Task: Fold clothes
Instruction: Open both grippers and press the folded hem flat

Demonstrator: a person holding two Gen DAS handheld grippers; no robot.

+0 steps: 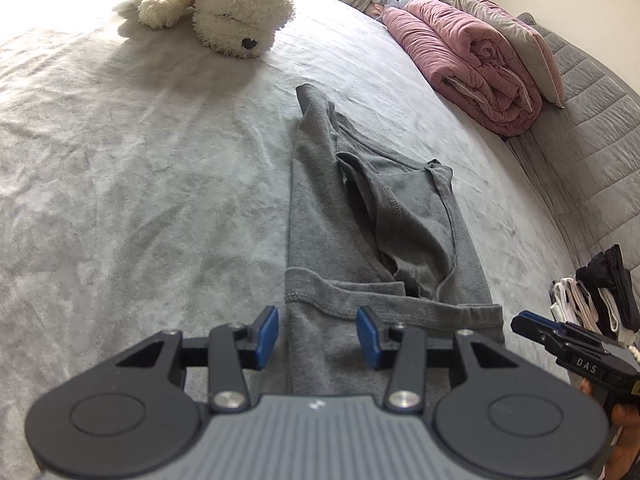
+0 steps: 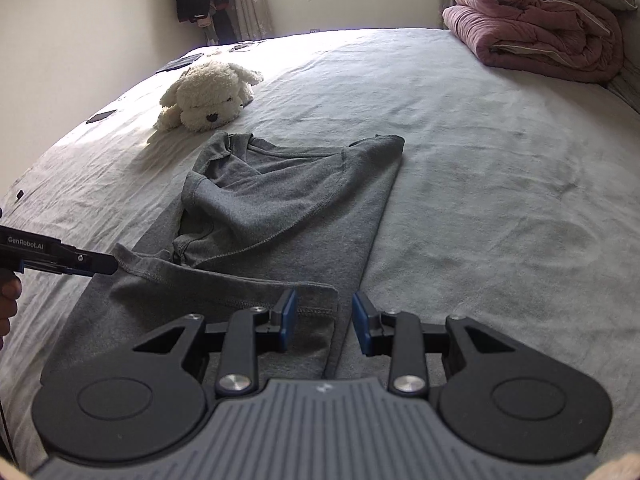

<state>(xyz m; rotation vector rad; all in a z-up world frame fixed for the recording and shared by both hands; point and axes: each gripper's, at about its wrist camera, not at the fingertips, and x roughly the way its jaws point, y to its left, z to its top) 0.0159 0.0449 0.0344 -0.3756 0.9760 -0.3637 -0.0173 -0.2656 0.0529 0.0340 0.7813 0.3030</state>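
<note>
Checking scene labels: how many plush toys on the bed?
1. A white plush dog lies on the bed past the far end of the grey shirt, on the side away from the pink quilt. Others could sit outside both views.

- A shirt (image 2: 280, 216) is laid on the bed (image 2: 480, 200), partly folded, with its sleeves turned in on top of it.
- A plush dog (image 2: 210, 96) is set just beyond the shirt's far end, to the left.
- A rolled quilt (image 2: 536, 24) is placed at the far right of the bed, well apart from the shirt.
- A pillow (image 1: 516, 36) is leaned behind the quilt.
- A stack of folded clothes (image 1: 596, 296) is seen to the right of the shirt's near end.
</note>
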